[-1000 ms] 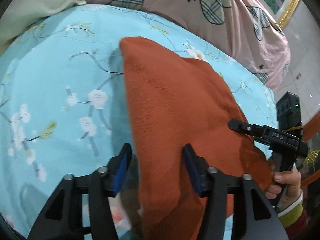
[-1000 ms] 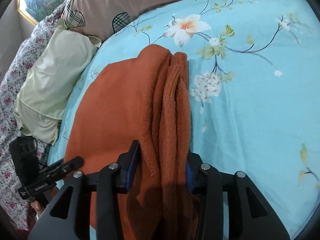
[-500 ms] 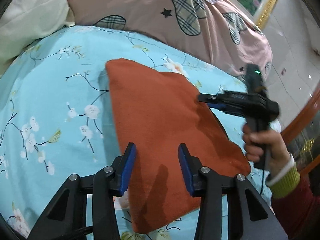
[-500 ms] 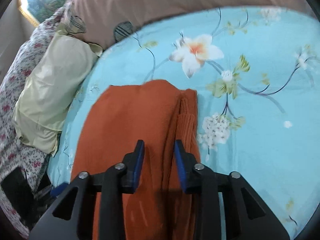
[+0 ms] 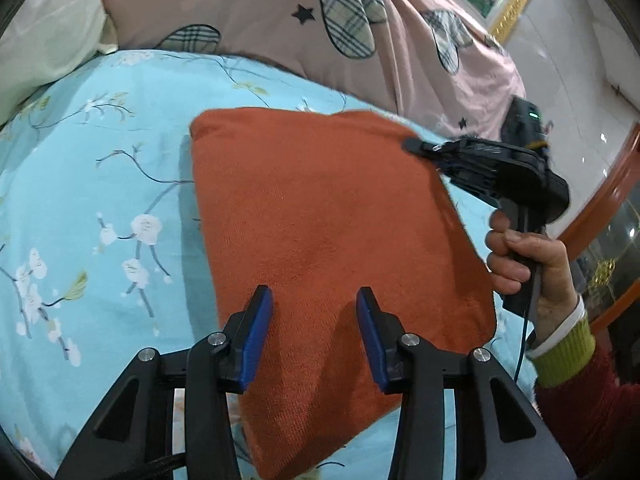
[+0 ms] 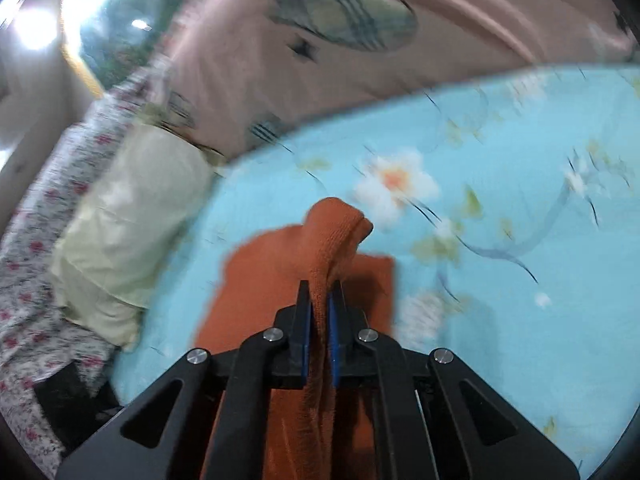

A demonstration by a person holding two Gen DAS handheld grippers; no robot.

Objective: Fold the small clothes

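A folded rust-orange garment [image 5: 328,232] lies on the blue floral bedsheet [image 5: 100,208]. My left gripper [image 5: 314,312] is open and empty, its blue pads just above the garment's near part. My right gripper [image 6: 319,300] is shut on a bunched edge of the garment [image 6: 332,232] and lifts it off the sheet. In the left wrist view the right gripper [image 5: 416,146] pinches the garment's far right corner. The right wrist view is motion-blurred.
A pink quilt with plaid hearts [image 5: 320,32] is heaped at the back of the bed. A pale yellow pillow [image 6: 128,216] lies at the left. The bed's right edge and a tiled floor [image 5: 568,72] show beyond the garment.
My right gripper closed on the garment's edge and raised it. My left gripper let the garment go, backed off and now hovers open over it.
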